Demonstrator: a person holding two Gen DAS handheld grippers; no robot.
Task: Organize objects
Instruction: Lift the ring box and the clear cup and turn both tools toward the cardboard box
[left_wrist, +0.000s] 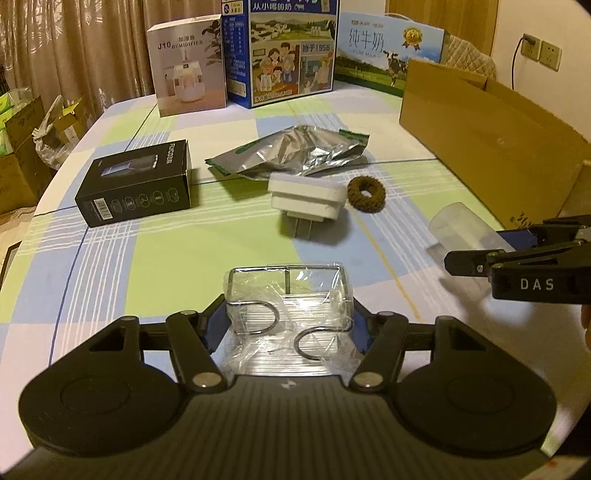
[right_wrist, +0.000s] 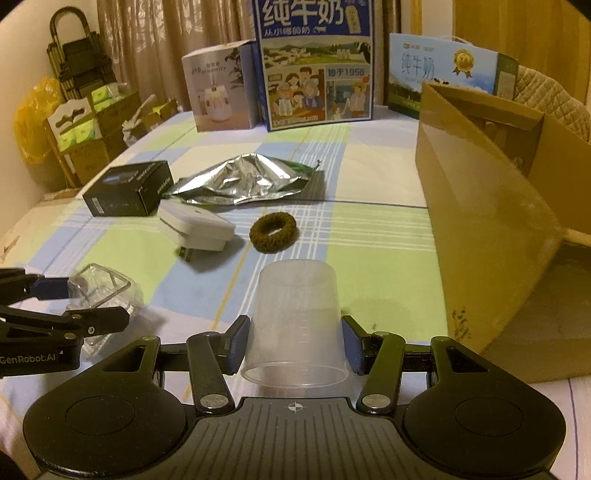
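My left gripper (left_wrist: 288, 325) is shut on a metal wire rack wrapped in clear plastic (left_wrist: 288, 302), held just above the checked tablecloth; it also shows in the right wrist view (right_wrist: 99, 291). My right gripper (right_wrist: 295, 347) is shut on a translucent plastic cup (right_wrist: 295, 325), its rim toward the camera; the cup also shows in the left wrist view (left_wrist: 465, 232). On the table lie a white plug adapter (left_wrist: 306, 199), a brown hair tie (left_wrist: 365, 194), a crumpled foil bag (left_wrist: 291, 151) and a black box (left_wrist: 136, 188).
An open brown cardboard box (right_wrist: 491, 229) stands at the right. A humidifier box (left_wrist: 188, 62) and two milk cartons (left_wrist: 291, 51) stand along the far edge. Boxes and bags crowd the floor at the left (right_wrist: 74, 129).
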